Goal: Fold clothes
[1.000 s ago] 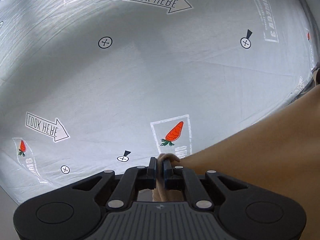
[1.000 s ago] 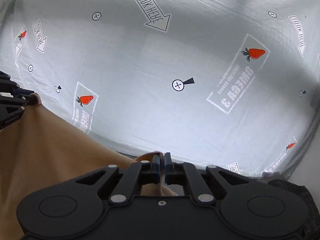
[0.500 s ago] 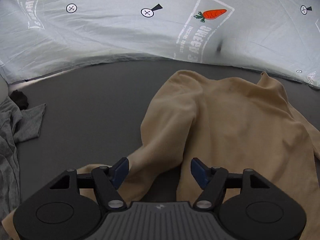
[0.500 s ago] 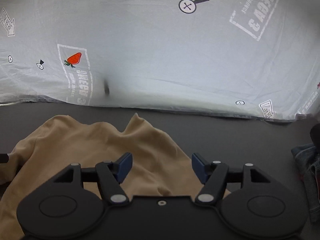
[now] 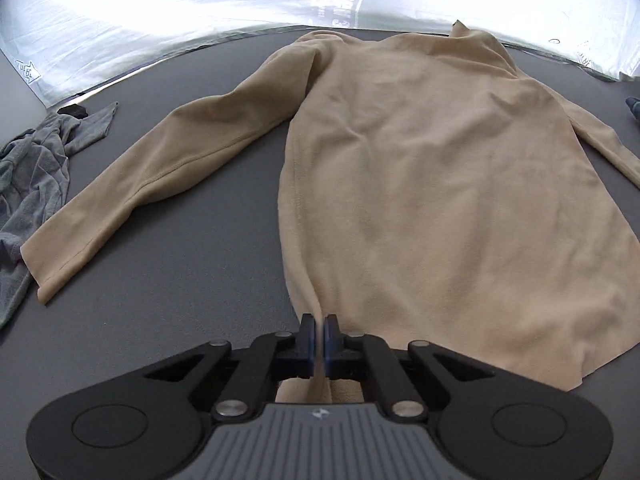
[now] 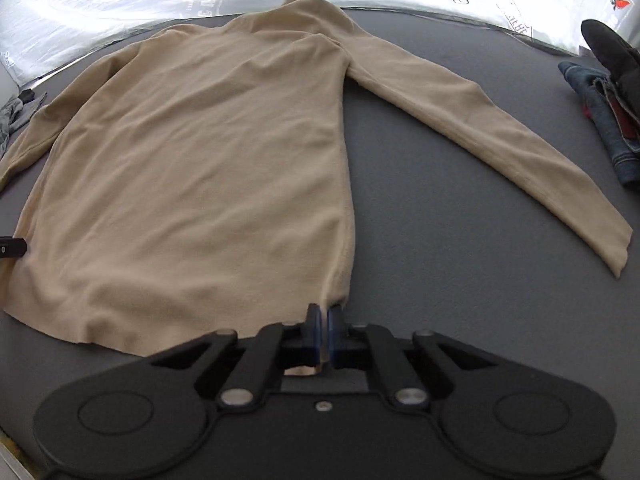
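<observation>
A tan long-sleeved top lies spread flat on a dark grey table, collar at the far edge, sleeves out to both sides. It also shows in the right wrist view. My left gripper is shut on the hem at the top's near left corner. My right gripper is shut on the hem at the near right corner. The left gripper's tip shows at the left edge of the right wrist view.
A crumpled grey garment lies at the table's left side. Folded blue jeans and a dark item sit at the right edge. A white printed sheet hangs beyond the table's far edge.
Both grippers went from open above the bunched top to shut on its hem corners. The top now lies pulled flat with the sleeves spread.
</observation>
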Available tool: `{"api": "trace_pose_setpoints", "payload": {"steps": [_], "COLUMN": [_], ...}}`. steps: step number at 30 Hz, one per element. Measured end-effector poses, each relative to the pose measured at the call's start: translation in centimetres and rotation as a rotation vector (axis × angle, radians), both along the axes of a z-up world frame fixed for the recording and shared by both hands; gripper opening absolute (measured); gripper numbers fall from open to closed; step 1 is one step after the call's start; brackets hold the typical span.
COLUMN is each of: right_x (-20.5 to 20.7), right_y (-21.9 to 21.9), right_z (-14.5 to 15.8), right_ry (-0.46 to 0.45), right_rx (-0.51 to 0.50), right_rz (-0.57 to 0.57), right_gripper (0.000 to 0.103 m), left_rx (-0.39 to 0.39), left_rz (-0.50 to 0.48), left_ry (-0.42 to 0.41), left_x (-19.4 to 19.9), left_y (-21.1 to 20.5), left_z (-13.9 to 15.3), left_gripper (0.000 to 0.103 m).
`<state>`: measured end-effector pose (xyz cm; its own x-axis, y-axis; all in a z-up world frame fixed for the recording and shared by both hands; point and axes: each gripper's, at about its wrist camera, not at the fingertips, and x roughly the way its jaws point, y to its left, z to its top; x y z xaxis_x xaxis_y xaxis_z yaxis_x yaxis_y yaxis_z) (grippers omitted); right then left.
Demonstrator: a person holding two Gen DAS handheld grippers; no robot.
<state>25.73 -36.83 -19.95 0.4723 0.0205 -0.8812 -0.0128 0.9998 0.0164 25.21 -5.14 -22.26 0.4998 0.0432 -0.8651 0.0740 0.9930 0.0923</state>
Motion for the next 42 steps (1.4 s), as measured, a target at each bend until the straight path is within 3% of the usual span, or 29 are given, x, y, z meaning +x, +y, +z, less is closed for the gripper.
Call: {"api": "trace_pose_setpoints", "payload": {"steps": [6, 11, 13, 15, 18, 20, 22, 29, 34, 37, 40, 41, 42], "right_x": [-4.5, -6.3, -6.1, -6.2, -6.0, -5.5, -4.8, -2.0, 1.2, 4.4, 7.7, 8.5, 9.0], "right_y": [-1.7, -2.1, -3.2, -5.1, -8.1, -10.0, -11.9, -17.9, -23.1, -25.7, -27.0, -27.1, -27.1], "right_z": [4.1, 3.4, 3.8, 4.8, 5.2, 4.9, 4.3, 2.3, 0.7, -0.4, -1.9, -2.2, -2.3], "right_ry": [-0.052, 0.011, -0.020, -0.087, -0.138, -0.158, -0.179, -0.189, -0.188, -0.161, -0.102, -0.096, -0.102], "right_rx": [0.057, 0.036, 0.041, 0.067, 0.068, 0.026, -0.024, -0.091, -0.005, -0.039, -0.114, -0.135, -0.144], "right_rz": [0.022, 0.114, 0.083, 0.019, -0.092, -0.170, -0.243, -0.427, -0.598, -0.637, -0.588, -0.552, -0.527], "right_gripper": [0.003, 0.007, 0.024, 0.057, 0.065, 0.077, 0.080, 0.094, 0.093, 0.080, 0.050, 0.032, 0.008], "left_rx": [-0.043, -0.015, -0.062, -0.089, -0.085, -0.090, -0.102, -0.128, -0.102, -0.079, -0.075, -0.071, -0.061], "left_rz": [0.068, 0.155, 0.198, 0.215, 0.174, 0.145, 0.123, 0.022, -0.044, -0.058, -0.076, -0.082, -0.090], "left_ry": [-0.045, 0.039, 0.032, -0.025, -0.103, -0.134, -0.151, -0.198, -0.223, -0.238, -0.254, -0.252, -0.250], "left_x": [-3.8, -6.3, -6.5, -6.6, -6.0, -4.9, -3.4, 3.1, 10.0, 14.5, 18.9, 20.1, 21.2], "left_y": [1.4, 1.2, 1.6, 1.6, 0.3, -1.0, -2.4, -7.5, -11.3, -13.7, -16.3, -17.1, -18.0], "left_z": [3.4, 1.5, 1.5, 2.4, 3.7, 4.2, 4.2, 4.1, 4.1, 4.1, 3.6, 3.3, 2.9], "left_gripper": [0.005, 0.010, 0.028, 0.042, 0.064, 0.071, 0.081, 0.092, 0.092, 0.092, 0.093, 0.093, 0.093]}}
